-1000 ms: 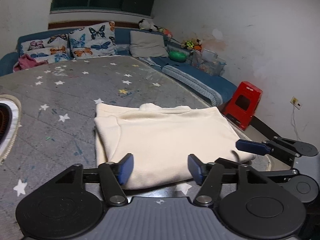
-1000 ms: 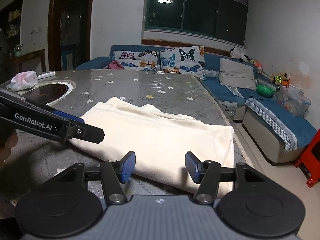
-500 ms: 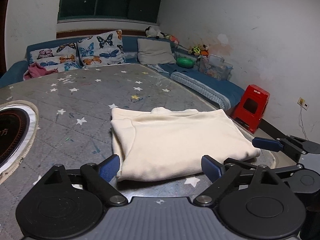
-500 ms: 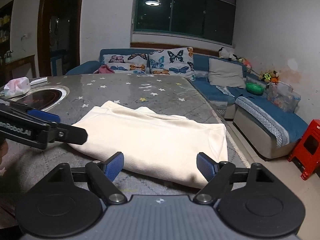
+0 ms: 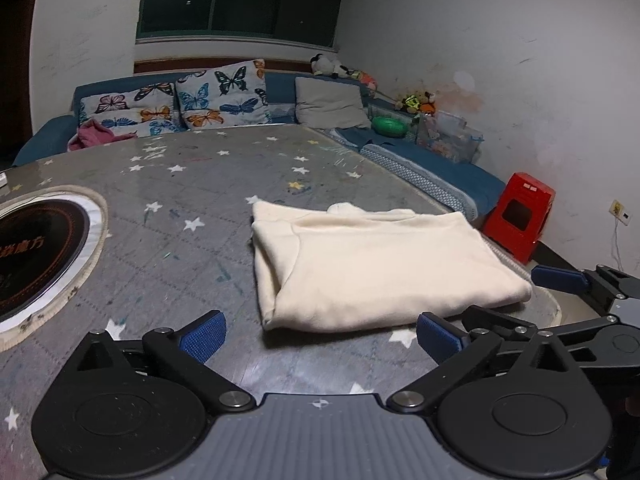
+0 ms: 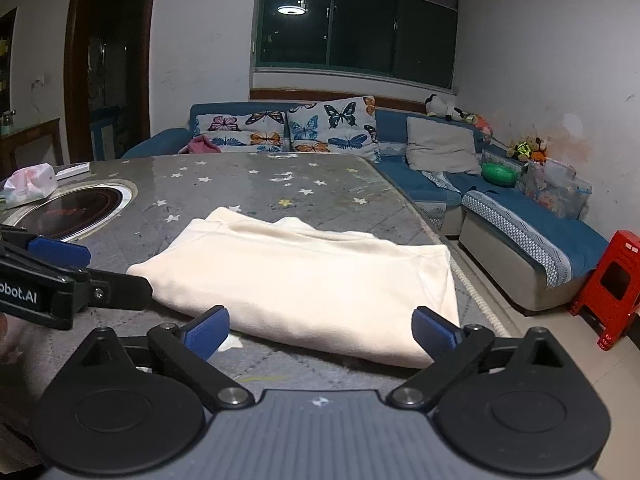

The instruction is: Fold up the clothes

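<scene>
1. The cream-coloured soft knit garment (image 5: pixel 376 264) lay on the grey star-printed desk (image 5: pixel 192 200), near its right-hand edge, folded into a compact, roughly rectangular stack with layered edges showing on its left side.
2. The left gripper (image 5: pixel 320 332) hovered just short of the garment's near edge; its jaws had just been opening and stood wide apart, with nothing between them.
3. The right gripper (image 6: pixel 320 330) sat at the garment's near edge; its jaws had likewise just been opening and stood wide apart, the blue pads (image 6: pixel 208 330) not pressing on the cloth.
4. Judged from this layout, the folding of this garment appeared complete or nearly so: both grippers had let go.
5. What might remain was a final halving or tidying; no other unfolded clothing was visible on the desk.
</scene>
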`<state>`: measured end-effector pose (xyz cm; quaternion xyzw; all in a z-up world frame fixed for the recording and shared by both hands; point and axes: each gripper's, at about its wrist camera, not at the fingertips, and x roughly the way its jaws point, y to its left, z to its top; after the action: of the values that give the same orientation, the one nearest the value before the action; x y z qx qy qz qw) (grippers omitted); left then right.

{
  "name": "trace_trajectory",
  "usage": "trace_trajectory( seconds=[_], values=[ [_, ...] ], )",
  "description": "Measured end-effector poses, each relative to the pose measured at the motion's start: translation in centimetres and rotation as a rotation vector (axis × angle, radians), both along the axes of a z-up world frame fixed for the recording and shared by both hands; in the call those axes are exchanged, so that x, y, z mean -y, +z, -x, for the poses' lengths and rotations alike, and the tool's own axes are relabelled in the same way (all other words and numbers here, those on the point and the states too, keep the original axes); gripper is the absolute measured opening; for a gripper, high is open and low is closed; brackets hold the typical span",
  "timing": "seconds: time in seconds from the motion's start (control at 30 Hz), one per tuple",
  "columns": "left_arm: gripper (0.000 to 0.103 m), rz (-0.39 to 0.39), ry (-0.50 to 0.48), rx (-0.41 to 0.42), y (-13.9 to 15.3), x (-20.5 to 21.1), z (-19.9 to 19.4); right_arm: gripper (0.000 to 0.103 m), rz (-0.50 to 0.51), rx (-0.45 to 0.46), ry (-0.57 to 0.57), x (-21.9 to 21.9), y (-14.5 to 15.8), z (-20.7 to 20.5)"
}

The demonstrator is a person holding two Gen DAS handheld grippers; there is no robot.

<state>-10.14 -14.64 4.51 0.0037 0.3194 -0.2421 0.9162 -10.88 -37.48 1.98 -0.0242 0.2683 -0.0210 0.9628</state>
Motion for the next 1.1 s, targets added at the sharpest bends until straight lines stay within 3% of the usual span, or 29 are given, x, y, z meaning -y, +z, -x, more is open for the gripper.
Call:
trace_trajectory(
  seconds=[0.3,1.1],
  values=[
    [0.103,-0.047,0.037,-0.004,-0.5,-0.1,0.7,0.103,-0.007,-0.016,-0.024,-0.4,-0.3,0.7],
    [0.103,-0.043,0.064,-0.025,-0.8,-0.8,2.4,0.103,-0.019,-0.030,-0.073,-1.0,-0.4,2.2]
  ],
)
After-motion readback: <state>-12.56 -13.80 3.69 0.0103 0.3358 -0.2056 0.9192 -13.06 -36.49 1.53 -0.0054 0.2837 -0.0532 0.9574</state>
